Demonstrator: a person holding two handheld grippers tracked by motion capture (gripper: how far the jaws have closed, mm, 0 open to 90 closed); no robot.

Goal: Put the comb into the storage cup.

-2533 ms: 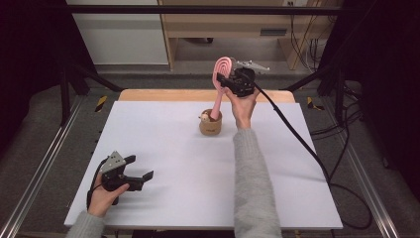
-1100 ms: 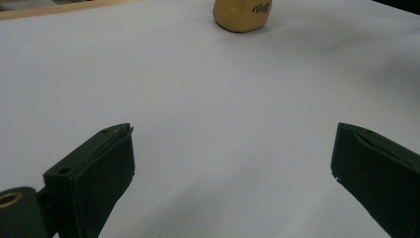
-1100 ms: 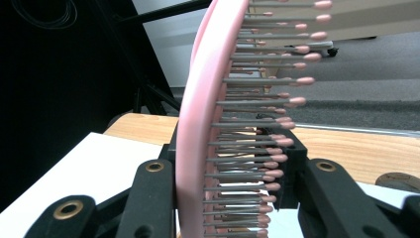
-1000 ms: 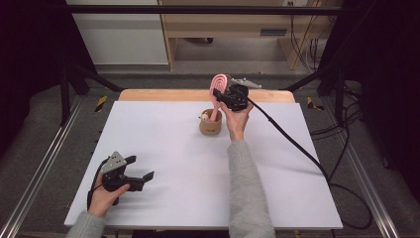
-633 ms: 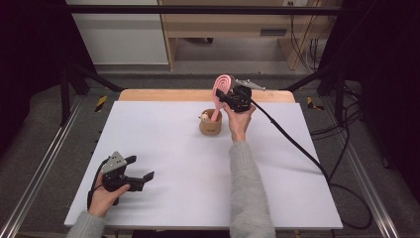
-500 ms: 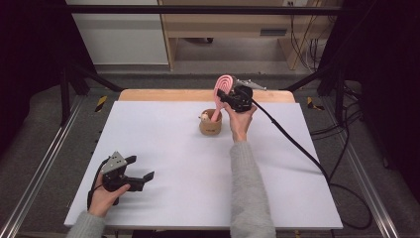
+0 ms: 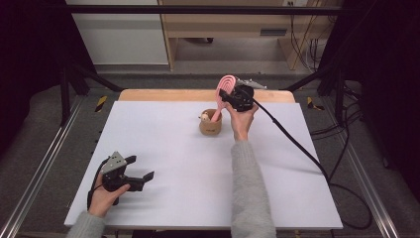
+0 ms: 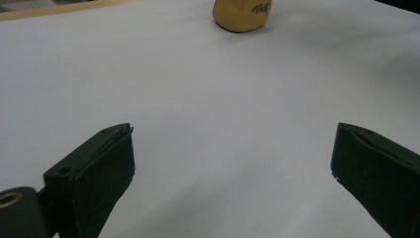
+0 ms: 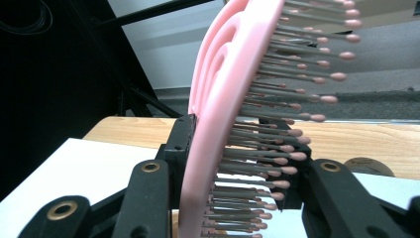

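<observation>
The right gripper (image 7: 224, 95) has lowered the pink hairbrush (image 7: 225, 89) handle-first into the tan cup (image 7: 210, 127), jaws clamping its head; left gripper (image 7: 141, 171), near the cup, gapes empty

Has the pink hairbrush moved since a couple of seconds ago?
Yes. The pink hairbrush, clamped in the right gripper, has come down toward the tan cup; its handle now sits inside.

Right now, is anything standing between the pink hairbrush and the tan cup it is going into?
Nothing visible does. The right gripper is shut on the pink hairbrush, whose handle end already reaches into the tan cup. A small pale object sits at the cup's rim beside the handle, not under it. The left gripper rests far off, open.
</observation>
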